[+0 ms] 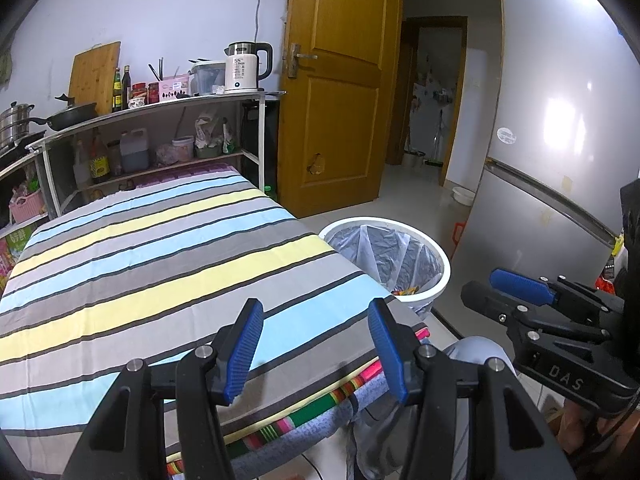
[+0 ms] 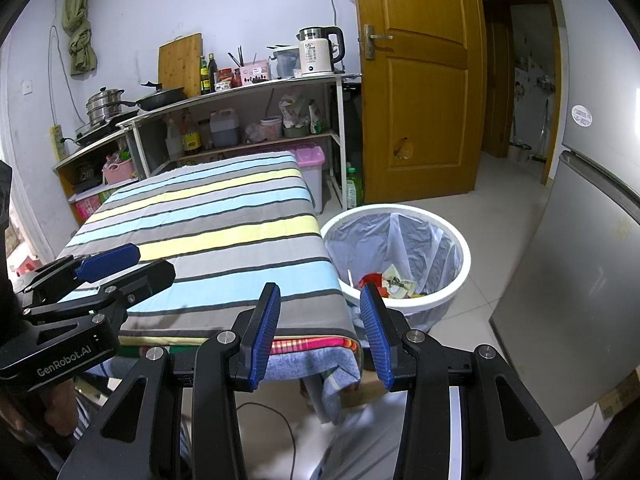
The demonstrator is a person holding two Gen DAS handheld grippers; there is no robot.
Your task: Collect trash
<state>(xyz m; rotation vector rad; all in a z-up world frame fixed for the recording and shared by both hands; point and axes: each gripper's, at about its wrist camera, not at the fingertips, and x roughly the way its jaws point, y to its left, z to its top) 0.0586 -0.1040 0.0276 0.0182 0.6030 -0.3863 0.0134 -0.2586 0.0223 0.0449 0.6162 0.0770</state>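
kitchen surroundings are seen in both wrist views: a pale wall, a wooden door (image 2: pixel 420 80) standing ajar, and a metal shelf unit (image 2: pixel 240 92) on which a white kettle (image 2: pixel 318 56), bottles and a black pan are kept. a table is covered by a striped cloth (image 1: pixel 160 272) in blue, yellow and grey, and nothing is seen lying on the cloth. a grey fridge (image 1: pixel 560 120) is placed at the right side.

a white trash bin (image 2: pixel 460 276), lined with a clear bag, is set on the tiled floor just beside the table's right edge. the trash (image 2: pixel 394 282) is found inside it, at the bottom: crumpled wrappers in red, yellow and white.

the left gripper (image 1: pixel 316 344) is held above the near edge of the table with its blue pads spread apart, and nothing is gripped between them. the right gripper (image 2: pixel 320 332) is held above the table's near right corner, close to the bin, its pads likewise parted and empty. each gripper is also caught from the side in the other's view.
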